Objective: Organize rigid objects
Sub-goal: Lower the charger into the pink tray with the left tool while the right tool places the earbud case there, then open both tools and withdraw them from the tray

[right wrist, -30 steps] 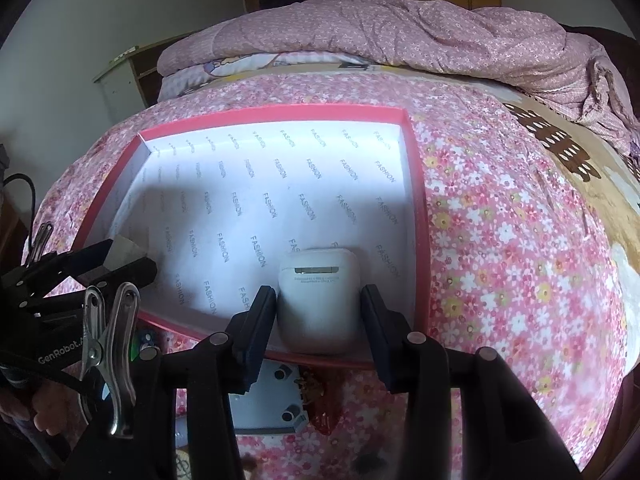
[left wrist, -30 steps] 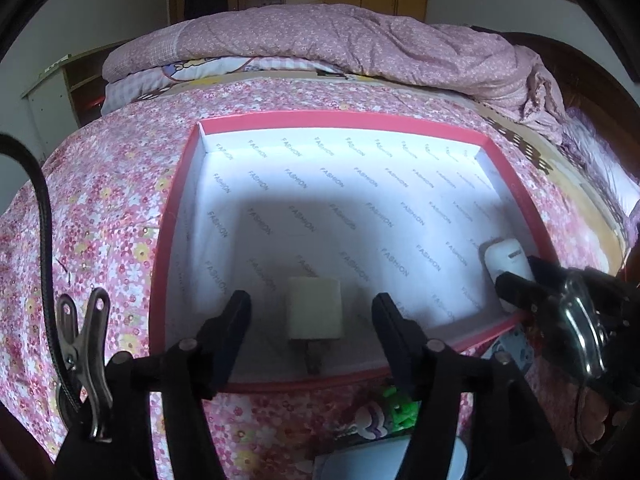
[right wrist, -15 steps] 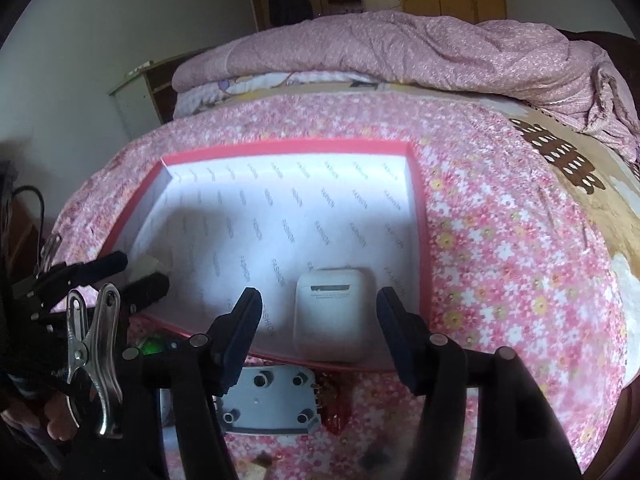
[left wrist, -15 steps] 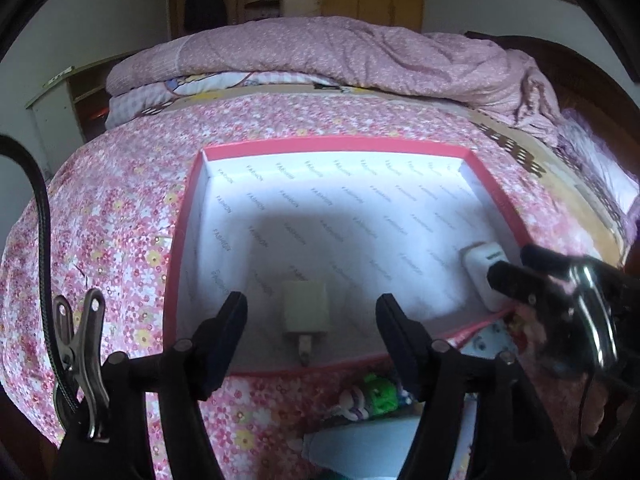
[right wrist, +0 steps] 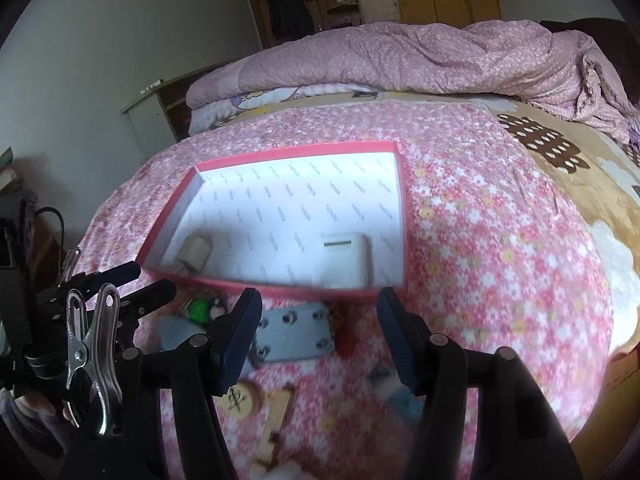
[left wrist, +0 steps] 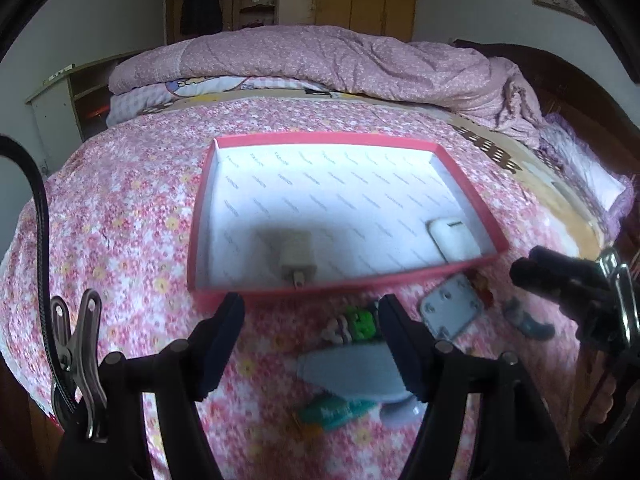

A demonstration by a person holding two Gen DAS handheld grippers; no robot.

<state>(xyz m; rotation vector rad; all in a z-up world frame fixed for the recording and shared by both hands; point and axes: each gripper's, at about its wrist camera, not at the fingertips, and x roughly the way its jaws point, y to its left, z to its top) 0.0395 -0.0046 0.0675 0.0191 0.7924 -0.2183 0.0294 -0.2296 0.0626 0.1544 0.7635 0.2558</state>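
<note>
A red-rimmed box (left wrist: 464,172) with a white printed lining lies on the flowered bedspread; it also shows in the right wrist view (right wrist: 403,216). Inside it lie a beige plug adapter (left wrist: 296,258) (right wrist: 195,254) near the front edge and a white earbud case (left wrist: 454,238) (right wrist: 346,258) at the front right corner. My left gripper (left wrist: 312,344) is open and empty, just short of the box's front edge. My right gripper (right wrist: 320,338) is open and empty, also in front of the box; it shows at the right of the left wrist view (left wrist: 560,280).
Loose objects lie on the bedspread in front of the box: a grey plate with screws (left wrist: 450,308) (right wrist: 294,334), a green toy (left wrist: 360,322) (right wrist: 200,308), a grey-blue flat piece (left wrist: 352,372), a round wooden chess piece (right wrist: 240,398), a wooden stick (right wrist: 282,412). A folded quilt (left wrist: 340,60) lies behind.
Both grippers have pulled back from the box and risen. The right gripper opened and let go of the earbud case, which stays in the box. The adapter stays in the box.
</note>
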